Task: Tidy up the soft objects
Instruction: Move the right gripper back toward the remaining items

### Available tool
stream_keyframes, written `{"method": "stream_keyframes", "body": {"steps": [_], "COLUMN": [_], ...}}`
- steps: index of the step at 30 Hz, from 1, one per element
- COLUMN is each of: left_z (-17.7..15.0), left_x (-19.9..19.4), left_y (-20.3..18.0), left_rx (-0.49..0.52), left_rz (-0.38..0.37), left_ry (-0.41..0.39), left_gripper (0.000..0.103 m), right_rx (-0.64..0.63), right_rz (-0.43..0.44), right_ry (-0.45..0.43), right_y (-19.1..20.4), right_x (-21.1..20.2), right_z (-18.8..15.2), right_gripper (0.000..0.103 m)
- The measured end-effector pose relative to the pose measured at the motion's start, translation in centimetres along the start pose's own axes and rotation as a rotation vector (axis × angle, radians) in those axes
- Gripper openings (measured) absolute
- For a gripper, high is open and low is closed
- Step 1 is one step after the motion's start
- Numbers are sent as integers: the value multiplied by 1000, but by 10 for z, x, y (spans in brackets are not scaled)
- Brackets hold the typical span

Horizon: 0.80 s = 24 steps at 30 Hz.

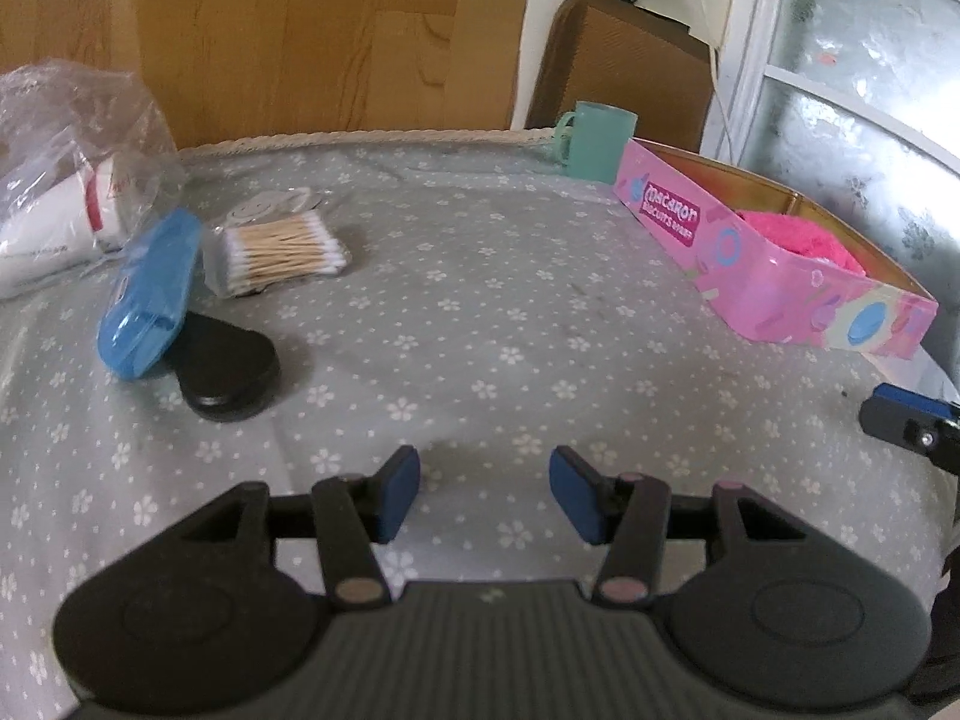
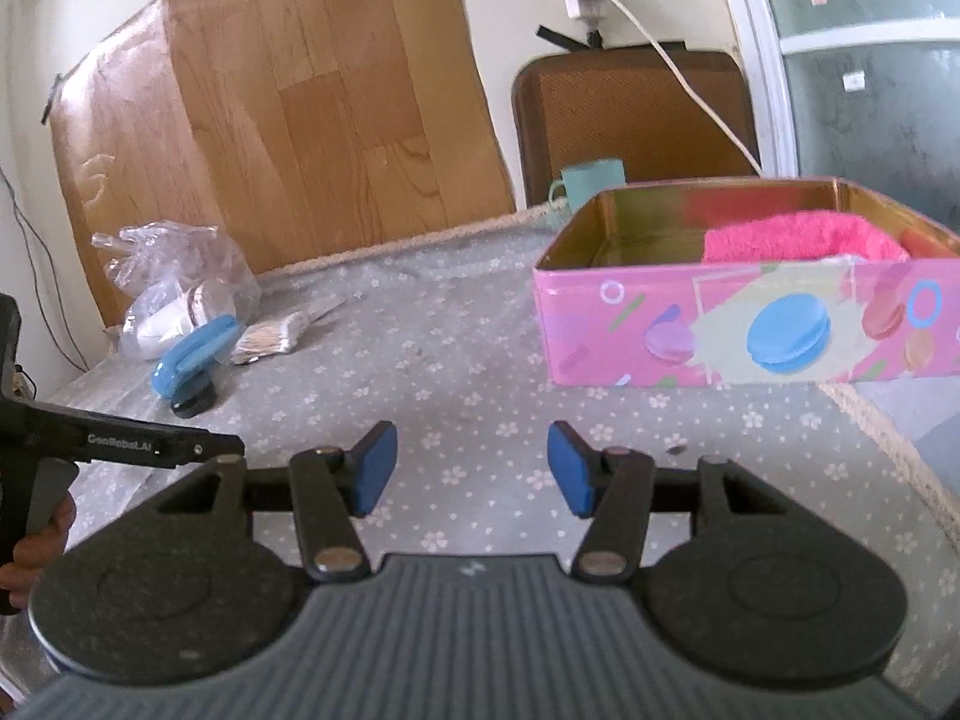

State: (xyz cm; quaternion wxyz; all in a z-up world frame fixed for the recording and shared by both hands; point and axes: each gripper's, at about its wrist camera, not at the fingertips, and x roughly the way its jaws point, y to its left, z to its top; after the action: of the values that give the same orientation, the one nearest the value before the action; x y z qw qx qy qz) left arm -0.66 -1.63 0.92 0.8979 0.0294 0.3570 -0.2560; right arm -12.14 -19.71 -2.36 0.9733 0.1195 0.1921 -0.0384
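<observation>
A pink macaron tin (image 1: pixel 774 276) stands open at the table's right side, with a bright pink fluffy cloth (image 1: pixel 798 240) inside. In the right wrist view the tin (image 2: pixel 750 324) is ahead and to the right, with the cloth (image 2: pixel 804 237) in its right half. My left gripper (image 1: pixel 485 492) is open and empty above the tablecloth. My right gripper (image 2: pixel 473 468) is open and empty, short of the tin. A bundle of cotton swabs (image 1: pixel 279 252) in clear wrap lies at the far left.
A blue case (image 1: pixel 150 294) leans on a black disc (image 1: pixel 225 372). A clear plastic bag with a white tube (image 1: pixel 66 216) sits at the far left. A green mug (image 1: pixel 597 141) stands at the back edge. The floral tablecloth (image 1: pixel 480 330) covers the table. A chair back (image 2: pixel 630 120) stands behind.
</observation>
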Motion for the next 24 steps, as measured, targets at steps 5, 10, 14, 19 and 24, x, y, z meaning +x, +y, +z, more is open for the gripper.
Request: {"method": "stream_keyframes", "body": {"steps": [5,10,14,19,24], "left_z": [2,-2,-12,-8,-6], "left_x": [-9,-16,-21,-28,-26], "left_y": [-1,26,53,75,81], "left_rx": [11,-29,-122,-220,-240], "left_rz": [-50,-39,-64,-117,-104], "left_ry": [-51,-108,-179,-229,-207], "left_gripper": [50,50,50,50,50], "right_rx": [7,12,9,-34,42], "right_rz": [26,101,237,305,206], "right_ry": [31,53,111,221,301], "right_y": [-5,14,53,129,167], "right_x": [9,46,110,217,333], "right_z": [7,29,56,78,106], "right_gripper": [58,58,60,60,70]}}
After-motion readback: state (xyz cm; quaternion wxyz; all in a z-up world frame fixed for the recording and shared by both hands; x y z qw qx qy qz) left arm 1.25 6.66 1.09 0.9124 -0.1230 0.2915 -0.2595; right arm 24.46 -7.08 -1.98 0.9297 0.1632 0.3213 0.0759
